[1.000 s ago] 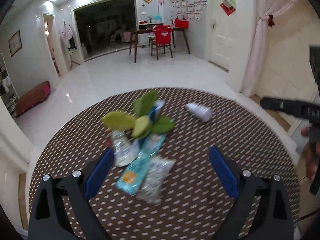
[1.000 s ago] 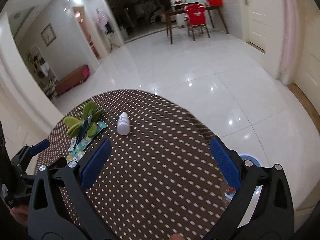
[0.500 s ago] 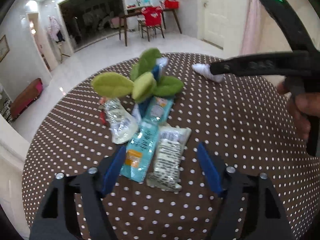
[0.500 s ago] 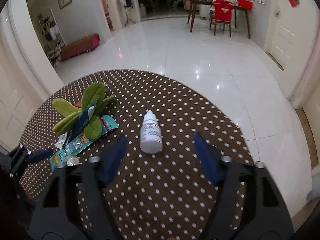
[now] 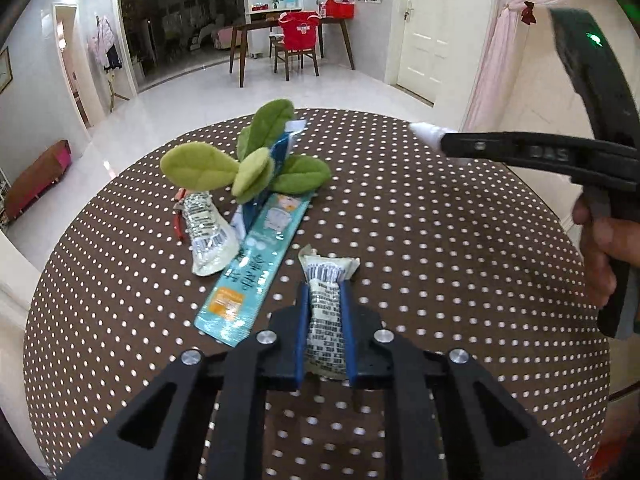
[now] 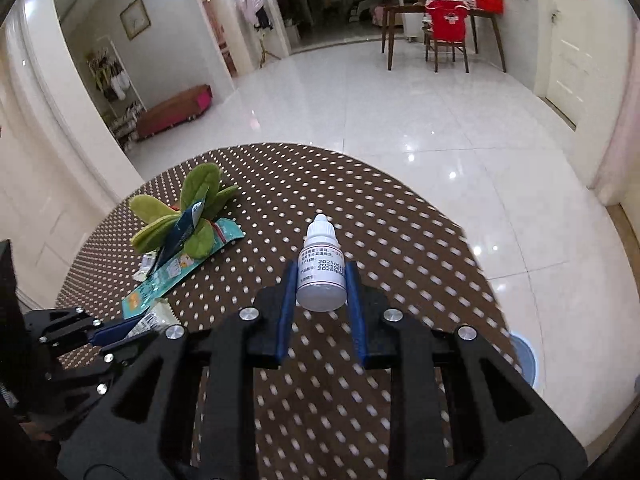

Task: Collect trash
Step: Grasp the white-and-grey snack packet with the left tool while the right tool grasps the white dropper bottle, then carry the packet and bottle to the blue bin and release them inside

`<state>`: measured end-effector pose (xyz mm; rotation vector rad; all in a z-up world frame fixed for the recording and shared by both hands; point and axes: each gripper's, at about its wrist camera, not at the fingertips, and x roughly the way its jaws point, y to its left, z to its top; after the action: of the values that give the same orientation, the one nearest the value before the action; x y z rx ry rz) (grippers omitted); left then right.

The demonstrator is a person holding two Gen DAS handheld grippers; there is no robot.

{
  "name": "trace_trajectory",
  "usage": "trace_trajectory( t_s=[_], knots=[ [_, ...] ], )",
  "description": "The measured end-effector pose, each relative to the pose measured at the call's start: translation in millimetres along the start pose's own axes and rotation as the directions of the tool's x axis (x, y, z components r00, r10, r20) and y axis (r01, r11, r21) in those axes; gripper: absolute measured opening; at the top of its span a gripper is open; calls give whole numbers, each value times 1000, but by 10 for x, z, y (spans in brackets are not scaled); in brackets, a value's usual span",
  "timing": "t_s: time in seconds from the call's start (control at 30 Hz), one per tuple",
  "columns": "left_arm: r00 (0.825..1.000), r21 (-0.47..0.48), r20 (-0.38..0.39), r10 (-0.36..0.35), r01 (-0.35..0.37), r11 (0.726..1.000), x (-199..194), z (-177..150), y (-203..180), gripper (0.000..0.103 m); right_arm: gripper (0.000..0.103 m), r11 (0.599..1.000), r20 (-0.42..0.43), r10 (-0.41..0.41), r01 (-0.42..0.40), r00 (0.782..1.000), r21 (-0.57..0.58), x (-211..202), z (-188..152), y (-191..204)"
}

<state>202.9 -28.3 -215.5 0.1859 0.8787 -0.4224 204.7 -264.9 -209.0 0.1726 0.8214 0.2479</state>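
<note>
On the round desk (image 5: 460, 264), covered in a brown cloth with white dots, the left gripper (image 5: 325, 300) has just been closing its blue fingers (image 5: 302, 320) and now pinches a pale, crinkled wrapper (image 5: 326, 320) between them. The wrapper lies flat on the cloth and carries a barcode at its far end and rows of small dark print that is too fine to read. Just to its left lies a long teal sachet (image 5: 256, 264) with an orange patch near its close end and large pale characters along its length. Beyond that is a clear, silvery wrapper (image 5: 206, 232) with a barcode, and a plush toy of green leaves (image 5: 248, 164) rests over the far ends of the litter.

Well to the right, the right gripper (image 6: 322, 276) has likewise just been closing its fingers (image 6: 289, 300), which stand on either side of a small white dropper bottle (image 6: 322, 272), at or very near its sides. The bottle lies on the cloth with its cap pointing away. Its label bears lines of small characters and digits beginning 2025 and 2026. In the left wrist view the right gripper's black body shows raised letters that look like "DAS".
</note>
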Motion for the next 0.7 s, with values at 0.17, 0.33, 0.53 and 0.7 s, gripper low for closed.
trace_trajectory(
  t_s=[0.17, 0.33, 0.53, 0.7],
  knots=[
    [1000, -23, 22, -17, 17, 1000, -64, -4, -184, 14, 24, 999, 49, -11, 9, 999, 49, -323, -104, -228],
    [997, -13, 45, -55, 56, 998, -85, 207, -542, 14, 24, 994, 95, -24, 13, 995, 108, -618, -226, -508],
    [989, 9, 81, -123, 122, 992, -78, 562, -1068, 14, 24, 981, 154, -76, 45, 985, 191, -1023, -332, -981],
    [973, 78, 87, -212, 205, 976, 27, 885, -1691, 14, 24, 952, 187, -156, 97, 970, 292, -1377, -467, -1515]
  ],
)
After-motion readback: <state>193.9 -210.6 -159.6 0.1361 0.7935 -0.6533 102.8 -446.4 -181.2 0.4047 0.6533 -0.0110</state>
